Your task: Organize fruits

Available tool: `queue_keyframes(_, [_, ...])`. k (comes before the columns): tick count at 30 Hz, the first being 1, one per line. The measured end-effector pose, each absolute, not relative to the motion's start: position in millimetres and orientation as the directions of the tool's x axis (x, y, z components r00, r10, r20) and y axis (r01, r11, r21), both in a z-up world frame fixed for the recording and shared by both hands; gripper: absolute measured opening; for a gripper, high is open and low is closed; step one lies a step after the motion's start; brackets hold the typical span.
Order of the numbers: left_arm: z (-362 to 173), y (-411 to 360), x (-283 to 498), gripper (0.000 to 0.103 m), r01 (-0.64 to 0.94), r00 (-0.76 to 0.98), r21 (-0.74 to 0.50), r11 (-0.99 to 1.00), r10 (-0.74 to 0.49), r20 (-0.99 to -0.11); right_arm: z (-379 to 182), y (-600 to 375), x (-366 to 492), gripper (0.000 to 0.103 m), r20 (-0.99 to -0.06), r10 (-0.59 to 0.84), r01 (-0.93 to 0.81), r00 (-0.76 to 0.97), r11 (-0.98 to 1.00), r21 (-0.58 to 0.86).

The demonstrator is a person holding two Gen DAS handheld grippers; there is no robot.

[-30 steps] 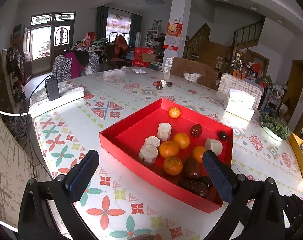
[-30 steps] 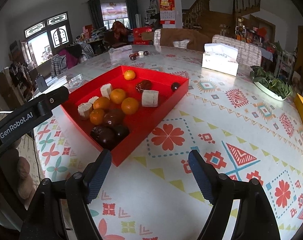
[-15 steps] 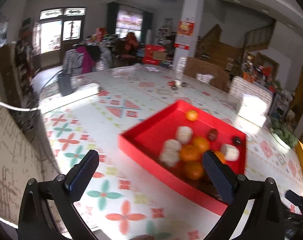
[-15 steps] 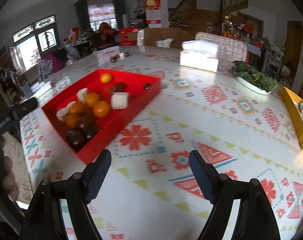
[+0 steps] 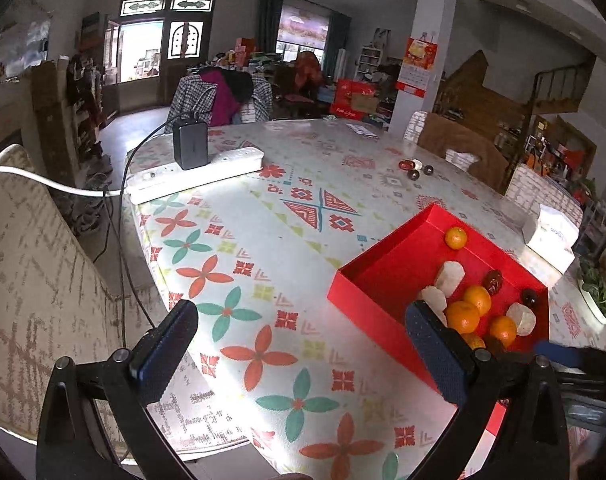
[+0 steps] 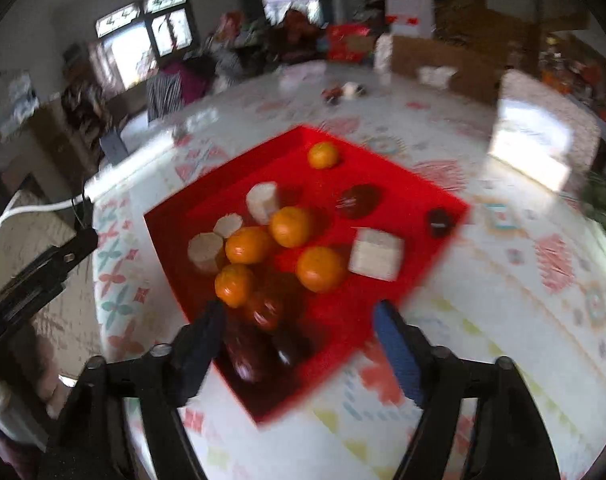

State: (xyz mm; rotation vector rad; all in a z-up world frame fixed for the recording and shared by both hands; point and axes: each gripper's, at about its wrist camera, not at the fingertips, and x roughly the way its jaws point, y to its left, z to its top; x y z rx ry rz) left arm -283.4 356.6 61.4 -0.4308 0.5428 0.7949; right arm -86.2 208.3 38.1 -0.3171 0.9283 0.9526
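A red tray [image 6: 387,316] holds several oranges [image 6: 321,269], pale cut pieces [image 6: 377,254] and dark red fruits [image 6: 359,200]. My right gripper [image 6: 299,346] is open and empty, hovering over the tray's near corner above the dark fruits [image 6: 263,310]; this view is blurred. My left gripper [image 5: 303,350] is open and empty over the patterned tablecloth, left of the tray [image 5: 367,304]. Its right finger [image 5: 435,352] overlaps the tray's near wall. Oranges [image 5: 463,316] show beside it.
A white power strip [image 5: 195,174] with a black adapter [image 5: 190,145] lies at the table's far left. Small dark fruits [image 5: 415,168] sit far back. A tissue box [image 5: 551,236] and a dish of greens [image 5: 599,300] stand at the right. The table edge and a chair [image 5: 43,288] are at the left.
My right gripper has swung left and in over the tray's near corner. My left gripper has turned left, so the tray now sits at the right of its view.
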Motion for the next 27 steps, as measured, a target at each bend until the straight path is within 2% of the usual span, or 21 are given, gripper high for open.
queue_keyframes(3, [62,361,-285,0.103,-0.751,0.596,-0.179,0.635,0.536,-0.598,19,233,-85,0.069,-0.837,0.507,-0.817,0.207,0.560,0.137])
queue_keyframes(5, [61,363,-284,0.103,-0.745,0.605,-0.190,0.640,0.527,-0.597,16,239,-86,0.061,-0.837,0.524,-0.829,0.157,0.531,0.178])
queue_keyframes(6, [60,366,-284,0.103,-0.742,0.609,-0.197,0.641,0.521,-0.597,17,240,-88,0.051,-0.834,0.529,-0.832,0.155,0.526,0.179])
queue_keyframes(9, [56,371,-283,0.103,-0.734,0.623,-0.225,0.641,0.502,-0.600,25,236,-85,0.035,-0.830,0.508,-0.826,0.229,0.552,0.110])
queue_keyframes(13, [50,376,-281,0.103,-0.724,0.635,-0.254,0.642,0.476,-0.608,36,227,-67,0.026,-0.806,0.477,-0.772,0.349,0.634,0.041])
queue_keyframes(16, [45,380,-278,0.103,-0.719,0.638,-0.264,0.643,0.461,-0.616,48,225,-55,0.026,-0.772,0.478,-0.726,0.418,0.687,0.032])
queue_keyframes(18, [42,381,-277,0.103,-0.714,0.644,-0.274,0.645,0.451,-0.618,56,229,-50,0.027,-0.753,0.530,-0.736,0.390,0.671,0.091])
queue_keyframes(20, [41,382,-276,0.103,-0.709,0.648,-0.279,0.648,0.441,-0.621,56,243,-47,0.042,-0.752,0.575,-0.765,0.322,0.626,0.150])
queue_keyframes(21, [41,382,-275,0.103,-0.707,0.650,-0.280,0.650,0.439,-0.621,55,251,-47,0.055,-0.754,0.582,-0.777,0.304,0.609,0.157])
queue_keyframes(22, [41,381,-274,0.103,-0.704,0.651,-0.280,0.653,0.436,-0.622,53,260,-47,0.059,-0.758,0.586,-0.792,0.285,0.590,0.158])
queue_keyframes(27, [38,379,-269,0.103,-0.696,0.649,-0.270,0.665,0.423,-0.633,32,307,-43,0.060,-0.804,0.543,-0.827,0.241,0.549,0.123])
